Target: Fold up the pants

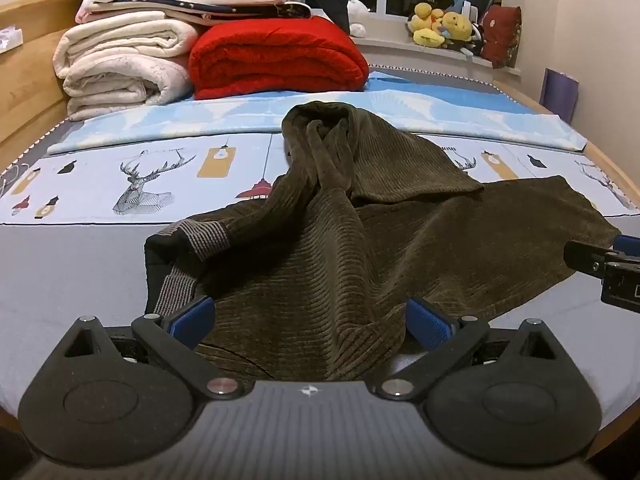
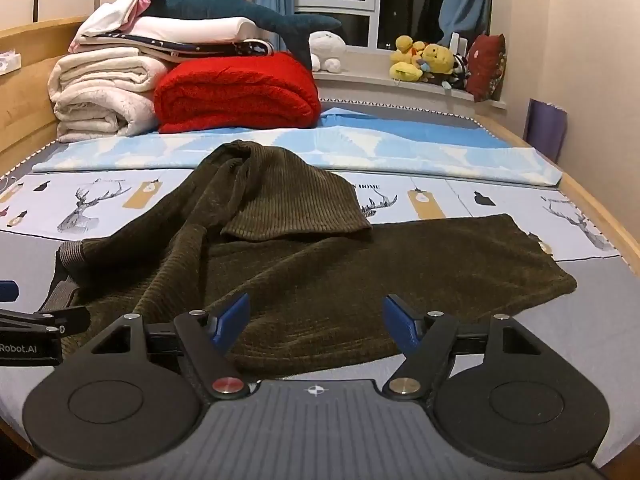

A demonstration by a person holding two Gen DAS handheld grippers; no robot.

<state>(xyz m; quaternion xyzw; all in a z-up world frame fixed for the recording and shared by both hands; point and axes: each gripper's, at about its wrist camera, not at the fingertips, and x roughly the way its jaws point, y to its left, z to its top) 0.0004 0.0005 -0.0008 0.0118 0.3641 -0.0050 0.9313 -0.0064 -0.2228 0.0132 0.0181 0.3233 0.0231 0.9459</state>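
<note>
Blue ribbed pads (image 1: 192, 316) of the left gripper (image 1: 310, 320) stand wide apart over the near edge of the pants (image 1: 360, 248); the right gripper (image 2: 316, 320) is likewise spread, level and low. The dark olive corduroy pants lie rumpled on the bed (image 2: 600, 320), one leg bunched upward, striped waistband (image 1: 208, 236) at left. Behind them sits a red blanket (image 2: 236, 96).

The bed (image 2: 520, 340) carries rumpled pants (image 2: 340, 280) in front, a blue sheet (image 2: 400, 152) behind them, and red (image 2: 236, 96) and white blankets (image 2: 100, 96) at the back.
</note>
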